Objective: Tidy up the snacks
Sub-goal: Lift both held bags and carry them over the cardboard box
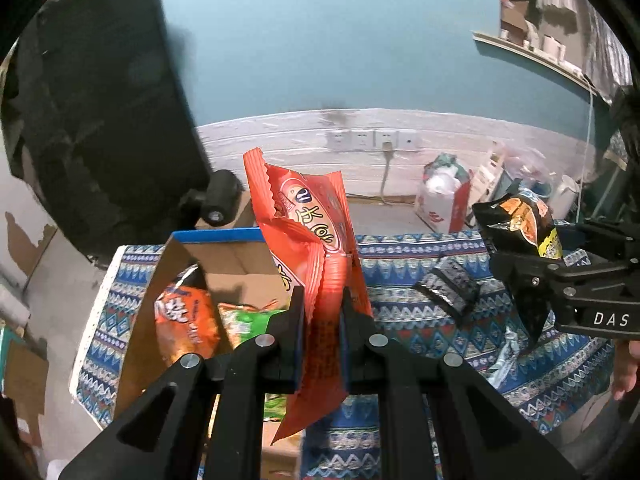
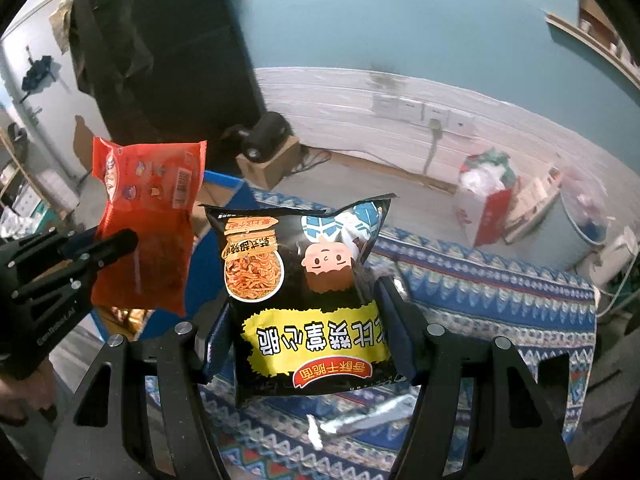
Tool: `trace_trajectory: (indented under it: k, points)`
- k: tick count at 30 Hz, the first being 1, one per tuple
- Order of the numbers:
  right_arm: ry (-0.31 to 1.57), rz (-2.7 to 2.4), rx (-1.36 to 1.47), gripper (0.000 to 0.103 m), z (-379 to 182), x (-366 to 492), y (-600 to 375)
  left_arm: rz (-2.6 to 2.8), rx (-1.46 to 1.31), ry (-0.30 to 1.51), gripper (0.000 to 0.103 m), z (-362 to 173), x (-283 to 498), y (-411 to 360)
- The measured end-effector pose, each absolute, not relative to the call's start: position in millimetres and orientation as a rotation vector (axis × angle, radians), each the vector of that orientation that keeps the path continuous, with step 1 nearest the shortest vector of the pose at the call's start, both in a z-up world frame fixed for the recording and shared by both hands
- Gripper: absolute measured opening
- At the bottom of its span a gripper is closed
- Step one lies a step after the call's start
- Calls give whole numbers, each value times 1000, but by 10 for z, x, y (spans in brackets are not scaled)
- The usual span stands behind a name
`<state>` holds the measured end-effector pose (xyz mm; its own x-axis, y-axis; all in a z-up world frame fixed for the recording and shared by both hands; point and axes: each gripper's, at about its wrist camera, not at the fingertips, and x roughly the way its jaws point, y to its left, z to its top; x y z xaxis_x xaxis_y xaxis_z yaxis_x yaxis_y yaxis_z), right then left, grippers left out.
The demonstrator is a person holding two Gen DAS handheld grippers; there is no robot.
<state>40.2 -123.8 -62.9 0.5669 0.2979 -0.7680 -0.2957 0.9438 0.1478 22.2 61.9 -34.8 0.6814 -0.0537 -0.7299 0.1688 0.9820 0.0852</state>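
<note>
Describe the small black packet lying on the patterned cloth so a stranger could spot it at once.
Start at the table's blue patterned cloth, right of the open cardboard box. The small black packet lies flat there, alone. Unlike the red snack bag and the black noodle bag, no tool holds it.

Between the left fingers (image 1: 298, 312) is a red-orange packet (image 1: 304, 232); between the right fingers (image 2: 394, 320), a black packet (image 2: 304, 280) with a yellow band. Beneath them the bench cloth (image 1: 420, 304) is blue with zigzag patterns. The box (image 1: 224, 264) is brown with a blue rim.
</note>
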Motion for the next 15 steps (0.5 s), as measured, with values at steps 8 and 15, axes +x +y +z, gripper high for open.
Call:
trace_trajectory:
  k: [8, 15]
  points:
    - [924, 425, -15, 65, -704, 586, -730, -56, 104, 832, 14, -417, 247, 1070]
    - [947, 468, -34, 65, -785, 761, -309, 7, 81, 847, 14, -500, 247, 1420]
